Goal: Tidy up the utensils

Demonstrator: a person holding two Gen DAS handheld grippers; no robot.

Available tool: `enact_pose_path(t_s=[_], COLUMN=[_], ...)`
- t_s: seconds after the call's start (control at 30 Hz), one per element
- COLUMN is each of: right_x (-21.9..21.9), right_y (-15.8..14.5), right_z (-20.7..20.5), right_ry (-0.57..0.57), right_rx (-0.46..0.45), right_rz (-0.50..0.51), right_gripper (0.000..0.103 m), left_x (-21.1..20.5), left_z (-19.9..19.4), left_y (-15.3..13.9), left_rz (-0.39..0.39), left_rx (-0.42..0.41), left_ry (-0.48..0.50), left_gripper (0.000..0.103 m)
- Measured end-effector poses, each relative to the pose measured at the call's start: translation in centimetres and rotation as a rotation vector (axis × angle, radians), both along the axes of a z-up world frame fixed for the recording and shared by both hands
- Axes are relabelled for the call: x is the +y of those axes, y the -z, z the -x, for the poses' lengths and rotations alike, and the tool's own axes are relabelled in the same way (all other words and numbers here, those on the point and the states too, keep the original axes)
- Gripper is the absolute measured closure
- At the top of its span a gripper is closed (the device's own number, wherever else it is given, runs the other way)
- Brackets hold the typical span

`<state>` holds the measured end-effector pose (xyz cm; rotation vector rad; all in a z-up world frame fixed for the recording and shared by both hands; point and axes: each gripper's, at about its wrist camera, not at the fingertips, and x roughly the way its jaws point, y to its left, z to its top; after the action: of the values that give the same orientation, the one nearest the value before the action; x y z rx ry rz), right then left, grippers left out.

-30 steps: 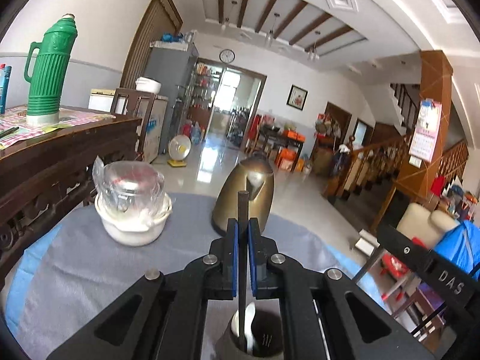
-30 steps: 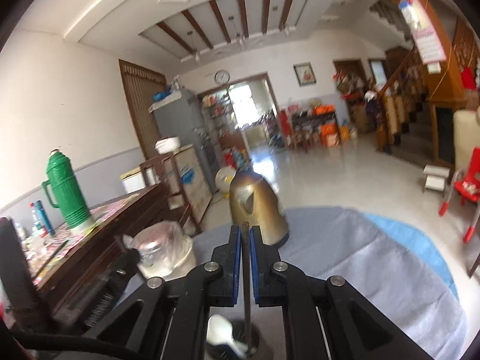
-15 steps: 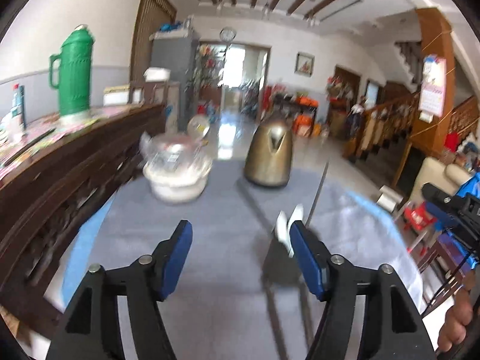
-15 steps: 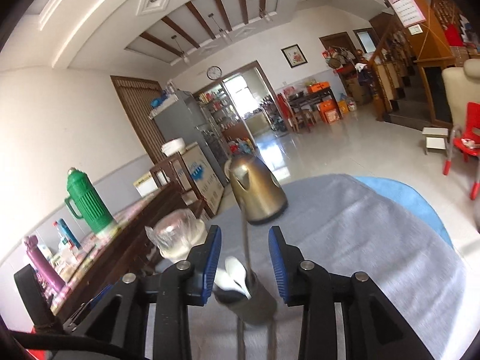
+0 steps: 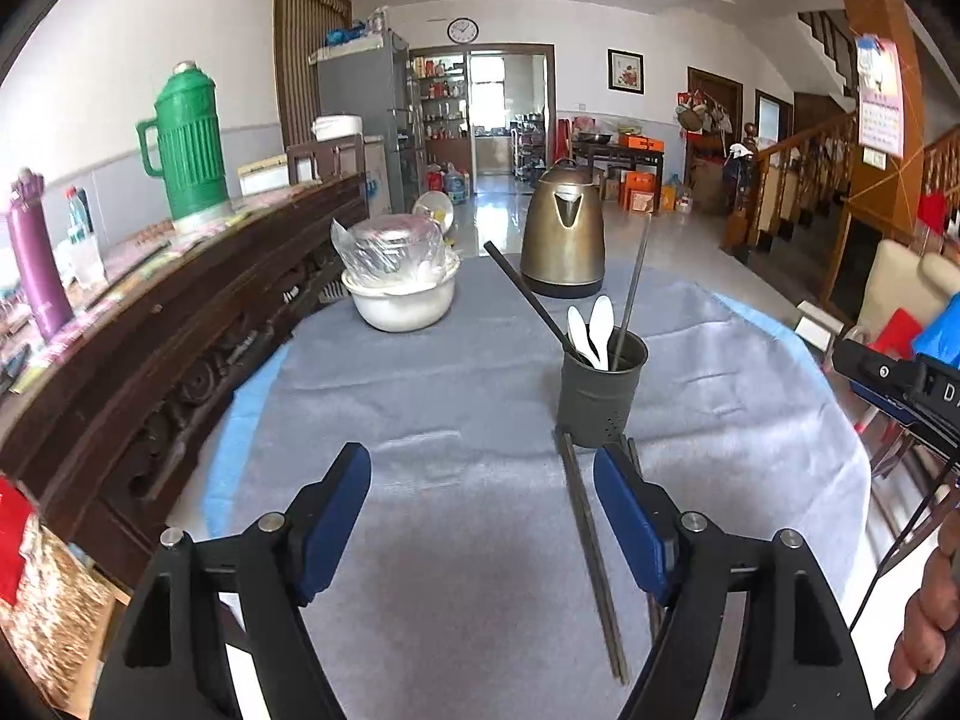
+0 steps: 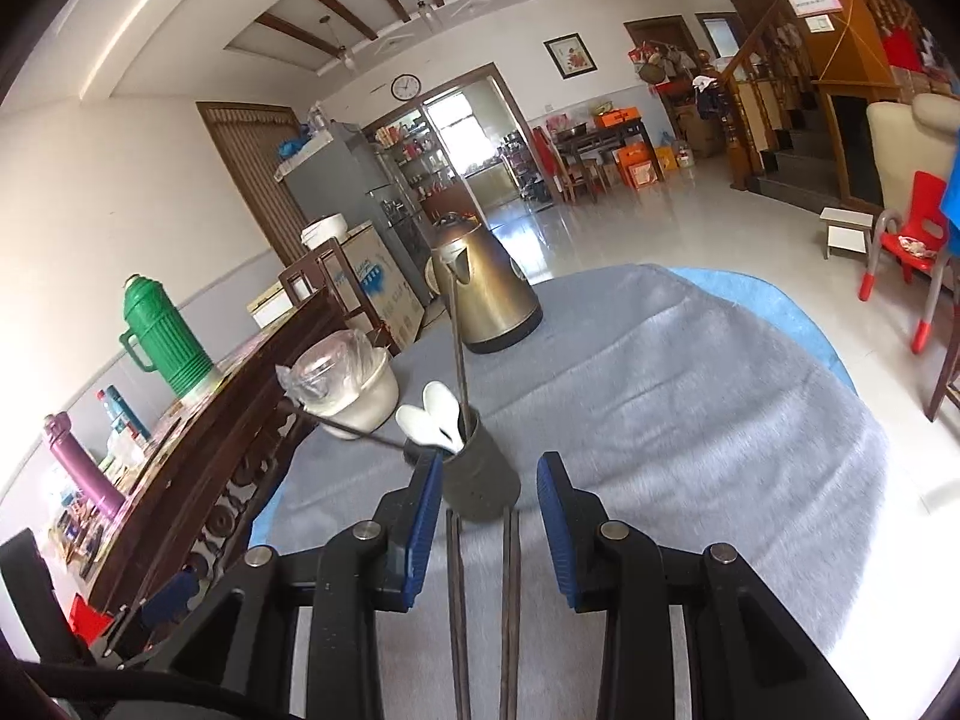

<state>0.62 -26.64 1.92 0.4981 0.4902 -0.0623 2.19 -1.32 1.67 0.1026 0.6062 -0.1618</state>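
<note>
A dark utensil holder [image 5: 600,402] stands on the grey tablecloth [image 5: 456,540]. It holds two white spoons [image 5: 591,330], an upright dark chopstick [image 5: 633,288] and another that leans left [image 5: 528,294]. More dark chopsticks [image 5: 591,564] lie flat on the cloth in front of it. My left gripper [image 5: 483,516] hangs near them to their left, its jaws opening with nothing between them. My right gripper [image 6: 489,531] is open just behind the holder [image 6: 480,480], with the flat chopsticks [image 6: 456,600] running between its fingers, untouched.
A bronze kettle [image 5: 564,234] and a white bowl [image 5: 402,300] under a plastic-wrapped lid stand at the far side of the table. A dark wooden sideboard [image 5: 180,324] with a green thermos [image 5: 189,144] runs along the left. A person's hand [image 5: 927,612] shows at the right edge.
Both grippers were shut on upright chopsticks over the holder. They have let go, the chopsticks now stand in the holder, and both grippers have drawn back toward the near side of the table.
</note>
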Motion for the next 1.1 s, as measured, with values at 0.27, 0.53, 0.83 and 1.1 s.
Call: enact_pose_path(t_s=[0.27,0.53,0.83,1.1], right_x=[1.2,2.1,4.0,5.9], right_y=[-0.1,-1.1,-3.4,-4.2], right_z=[2.2,5.0,7.9,9.6], right_ry=[-0.018,-0.029,-0.070,-0.107], right_rx=[0.017,-0.006,-0.046,-0.064], right_rz=[0.014,0.022,0.026,0.024], right_gripper=[0.067,0.067,0.067,0.067], left_x=[0.5,1.0,2.2,3.3], left_z=[2.8,5.2,7.9,9.2], left_y=[-1.8,-3.2,-5.2,-6.0], left_rz=[-0.025,-0.031,-0.045,-0.054], left_rx=[-0.060,-0.094,-0.156,-0.183], left_ry=[-0.023,-0.037,-0.054,-0.068], left_gripper=[0.024,0.023,0.020,0.018])
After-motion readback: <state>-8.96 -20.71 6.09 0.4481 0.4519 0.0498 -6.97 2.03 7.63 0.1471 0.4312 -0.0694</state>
